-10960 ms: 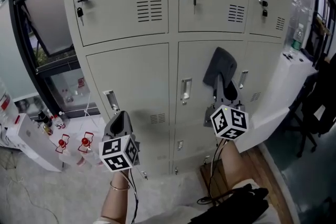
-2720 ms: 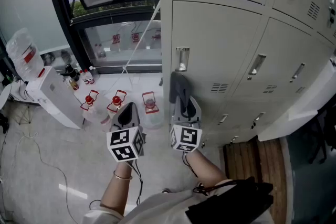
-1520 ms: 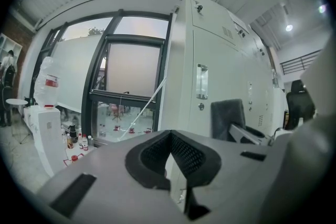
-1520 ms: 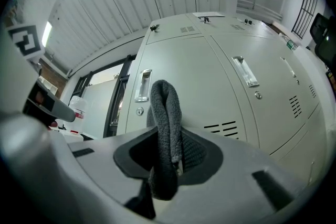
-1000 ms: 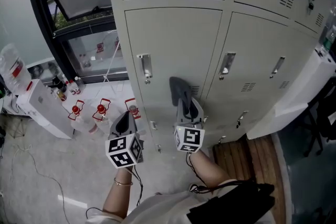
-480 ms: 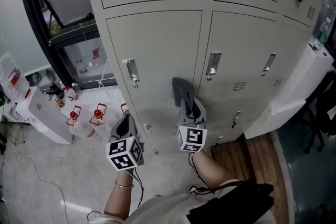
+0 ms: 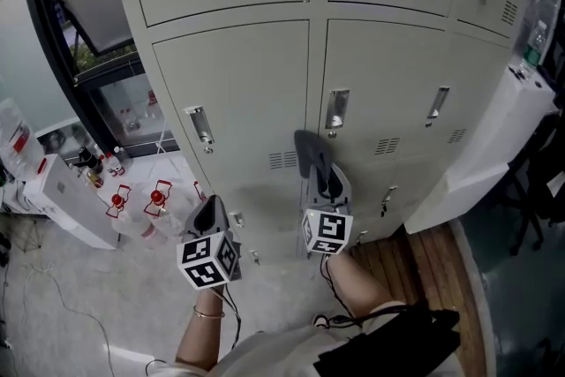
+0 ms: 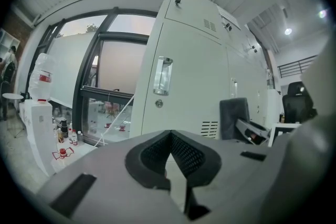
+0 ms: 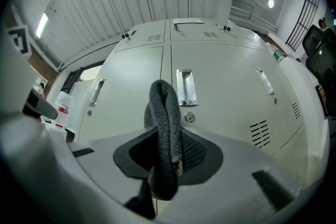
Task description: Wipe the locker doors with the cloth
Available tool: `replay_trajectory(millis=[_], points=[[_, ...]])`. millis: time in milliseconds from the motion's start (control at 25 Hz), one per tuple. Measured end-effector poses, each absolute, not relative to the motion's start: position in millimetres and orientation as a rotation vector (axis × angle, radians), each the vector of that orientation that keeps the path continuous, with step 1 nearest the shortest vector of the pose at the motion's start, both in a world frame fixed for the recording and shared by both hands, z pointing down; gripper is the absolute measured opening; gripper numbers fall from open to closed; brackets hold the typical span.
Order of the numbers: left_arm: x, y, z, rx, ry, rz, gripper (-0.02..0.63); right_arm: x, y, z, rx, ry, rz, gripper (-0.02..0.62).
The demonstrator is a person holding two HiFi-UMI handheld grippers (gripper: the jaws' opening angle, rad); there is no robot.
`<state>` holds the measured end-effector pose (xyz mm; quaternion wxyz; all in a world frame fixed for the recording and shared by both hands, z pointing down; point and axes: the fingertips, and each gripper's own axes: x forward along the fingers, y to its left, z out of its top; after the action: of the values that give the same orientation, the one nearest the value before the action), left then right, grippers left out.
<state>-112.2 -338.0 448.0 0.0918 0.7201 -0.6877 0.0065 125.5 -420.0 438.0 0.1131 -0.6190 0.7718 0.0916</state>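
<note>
Head view has my right gripper [image 7: 328, 182] holding the dark grey fleecy cloth [image 7: 311, 153] up by the pale grey metal locker doors [image 7: 247, 93], left gripper view shows my left gripper [image 8: 171, 132] pressed together and empty, right gripper view shows jaws pinching that cloth, so I'd guess wiping's underway with doors left.

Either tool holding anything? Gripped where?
Right tool pinches the grey cloth near its lower end, most of it poking past the jaws. Left tool shut, empty.

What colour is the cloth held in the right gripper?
Dark grey. The cloth shows best in the right gripper view.
</note>
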Motion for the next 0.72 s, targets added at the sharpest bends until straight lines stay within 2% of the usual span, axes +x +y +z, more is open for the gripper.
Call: replay_trajectory(millis=[720], points=[[-87,-346,449,2.132,-2.049,0.027,0.003,208,-434,434,-1.911,2.161,0.259,0.080]])
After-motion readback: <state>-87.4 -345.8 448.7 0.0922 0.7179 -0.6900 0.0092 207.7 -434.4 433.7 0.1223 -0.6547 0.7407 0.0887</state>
